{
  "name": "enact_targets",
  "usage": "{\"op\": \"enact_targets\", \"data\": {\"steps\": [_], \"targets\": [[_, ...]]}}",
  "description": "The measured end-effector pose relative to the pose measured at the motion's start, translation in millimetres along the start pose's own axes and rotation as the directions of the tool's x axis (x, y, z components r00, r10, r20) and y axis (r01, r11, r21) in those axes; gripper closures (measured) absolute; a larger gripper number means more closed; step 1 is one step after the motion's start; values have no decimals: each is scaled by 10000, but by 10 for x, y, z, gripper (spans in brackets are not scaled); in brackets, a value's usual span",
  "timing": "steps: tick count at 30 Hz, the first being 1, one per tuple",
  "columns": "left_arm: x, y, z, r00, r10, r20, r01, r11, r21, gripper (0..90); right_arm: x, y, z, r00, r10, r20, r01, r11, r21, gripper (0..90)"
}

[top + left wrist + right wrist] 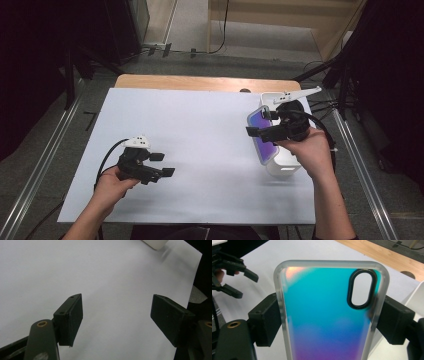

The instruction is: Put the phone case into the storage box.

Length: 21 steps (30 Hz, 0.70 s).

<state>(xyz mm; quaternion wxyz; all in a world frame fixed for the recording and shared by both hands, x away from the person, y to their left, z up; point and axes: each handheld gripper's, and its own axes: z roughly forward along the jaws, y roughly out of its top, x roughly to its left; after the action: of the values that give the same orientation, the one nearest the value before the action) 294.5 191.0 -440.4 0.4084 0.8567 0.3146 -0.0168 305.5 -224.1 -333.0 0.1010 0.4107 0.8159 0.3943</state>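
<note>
A phone case [324,315] with a clear rim, a blue-to-purple back and an oval camera cutout stands between the jaws of my right gripper [329,320], whose pads press on its two long edges. In the high view the phone case [262,132] is lifted beside a white box [286,164] at the right of the table, held by the right gripper [265,124]. My left gripper [162,164] hovers low over the white sheet [200,150] at the left. Its jaws stand wide apart with nothing between them, as the left gripper [117,315] view shows.
The white sheet covers most of a wooden table [200,82], whose bare strip shows at the far edge. The white box stands near the sheet's right edge. Dark stands and cables ring the table. A corner of the white box [156,243] appears at the top of the left gripper view.
</note>
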Motion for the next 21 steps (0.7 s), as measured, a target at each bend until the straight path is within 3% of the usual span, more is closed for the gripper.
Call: {"op": "enact_targets", "data": {"steps": [8,10,13,21], "targets": [[3,-45,-56,9997,-249,-27,249,9996,-103,258,-97,23,-8,9991,201,372,-191,9995,-246,151],[9,-59,-63,9996,-273,-22,272,9996,-100,258,-121,22,-1,9988,31,480,-12,9992,-407,152],[10,-73,-77,9995,-314,-60,313,9994,-111,258,-171,22,12,9982,282,525,-255,9983,-518,152],[24,-115,-116,9989,-439,-139,437,9990,-118,258,-326,20,4,9890,920,1161,-811,9921,-956,151]]}}
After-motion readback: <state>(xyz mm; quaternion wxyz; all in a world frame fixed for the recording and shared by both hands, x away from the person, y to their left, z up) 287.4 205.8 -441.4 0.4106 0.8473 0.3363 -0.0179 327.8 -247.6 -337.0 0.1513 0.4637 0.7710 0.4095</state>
